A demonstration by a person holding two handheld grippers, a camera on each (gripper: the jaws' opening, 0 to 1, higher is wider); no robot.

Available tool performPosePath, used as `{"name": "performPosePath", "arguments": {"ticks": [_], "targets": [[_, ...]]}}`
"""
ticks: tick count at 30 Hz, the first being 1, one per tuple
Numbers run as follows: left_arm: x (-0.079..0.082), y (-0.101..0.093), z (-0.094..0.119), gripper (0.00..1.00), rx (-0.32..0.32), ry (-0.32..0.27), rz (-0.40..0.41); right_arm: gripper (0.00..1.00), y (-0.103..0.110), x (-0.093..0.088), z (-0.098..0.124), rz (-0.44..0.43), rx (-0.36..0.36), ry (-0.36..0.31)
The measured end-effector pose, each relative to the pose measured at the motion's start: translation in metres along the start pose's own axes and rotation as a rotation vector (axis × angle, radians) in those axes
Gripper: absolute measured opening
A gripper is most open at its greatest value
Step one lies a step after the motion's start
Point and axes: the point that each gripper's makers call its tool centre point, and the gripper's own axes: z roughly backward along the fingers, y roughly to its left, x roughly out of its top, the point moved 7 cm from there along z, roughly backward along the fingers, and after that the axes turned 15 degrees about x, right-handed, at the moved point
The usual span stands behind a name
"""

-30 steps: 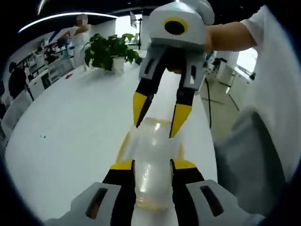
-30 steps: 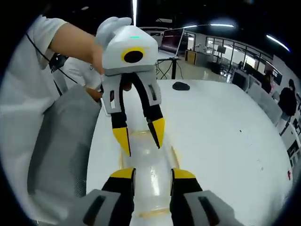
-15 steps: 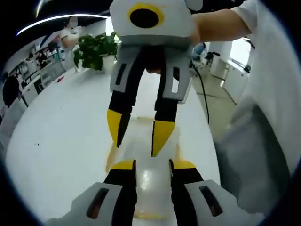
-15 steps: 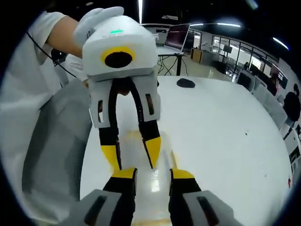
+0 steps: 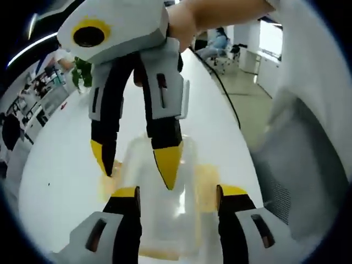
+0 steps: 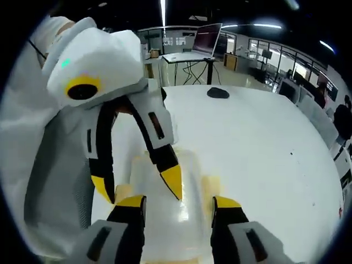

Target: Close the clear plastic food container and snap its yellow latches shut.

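Clear plastic food container (image 5: pixel 165 209) sits on the white counter (image 5: pixel 60 165), between both sets of tongs, which face each other over it.

Left tongs (image 5: pixel 176 201): spread, one jaw each side of the container, not pinching. In the right gripper view they reach in from the left (image 6: pixel 140 187), yellow tips low over the lid.
Right tongs (image 6: pixel 179 206): spread too, straddling the container from the opposite end; in the left gripper view (image 5: pixel 137 162) their tips hang over the lid, one near a yellow latch (image 5: pixel 107 184).

Step, as I read it: lid looks seated, latches not yet snapped; can't confirm latch state through the clear plastic. Next move calls for a tip on the latch flap, pressing down and in while the other tongs brace the box so it doesn't skate on the counter.

Versus 0.5 s ago: both sets spread wider, the facing tongs tilted over and came closer, with tips lower on the container.
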Motion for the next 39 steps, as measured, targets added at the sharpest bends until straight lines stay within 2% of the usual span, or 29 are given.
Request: {"name": "performPosePath", "arguments": {"ticks": [8, 9, 11, 12, 13, 14, 18, 21, 23, 31, 39], "targets": [[0.003, -0.002, -0.001, 0.54, 0.017, -0.004, -0.033, 0.48, -0.005, 0.000, -0.001, 0.011, 0.008, 0.033], [0.004, 0.002, -0.001, 0.54, 0.042, -0.001, -0.067, 0.47, -0.007, -0.002, -0.001, 0.013, 0.004, 0.053], [0.003, 0.003, -0.002, 0.53, 0.049, 0.001, -0.097, 0.46, -0.011, -0.008, -0.001, 0.017, -0.002, 0.100], [-0.002, 0.004, -0.003, 0.52, 0.060, 0.029, -0.137, 0.45, -0.011, -0.011, -0.001, 0.023, 0.006, 0.129], [-0.006, 0.002, -0.005, 0.51, 0.051, 0.045, -0.120, 0.44, -0.011, -0.009, -0.001, -0.005, 0.019, 0.095], [-0.004, 0.003, -0.006, 0.51, 0.075, 0.007, -0.126, 0.43, -0.011, -0.008, -0.001, -0.014, 0.022, 0.078], [-0.002, 0.001, -0.007, 0.51, 0.083, 0.028, -0.134, 0.44, -0.011, -0.008, -0.001, -0.021, 0.023, 0.091], [0.002, 0.000, -0.005, 0.44, 0.051, 0.004, -0.127, 0.45, -0.012, -0.007, -0.001, -0.008, 0.026, 0.105], [0.002, 0.001, -0.005, 0.44, 0.049, 0.004, -0.128, 0.46, -0.013, -0.006, -0.001, 0.003, 0.027, 0.113], [0.000, 0.000, -0.006, 0.45, 0.043, 0.002, -0.176, 0.44, -0.016, -0.004, -0.003, 0.004, 0.077, 0.137], [0.000, 0.000, -0.006, 0.43, 0.046, 0.012, -0.174, 0.44, -0.021, -0.003, -0.005, -0.010, 0.132, 0.170]]}}
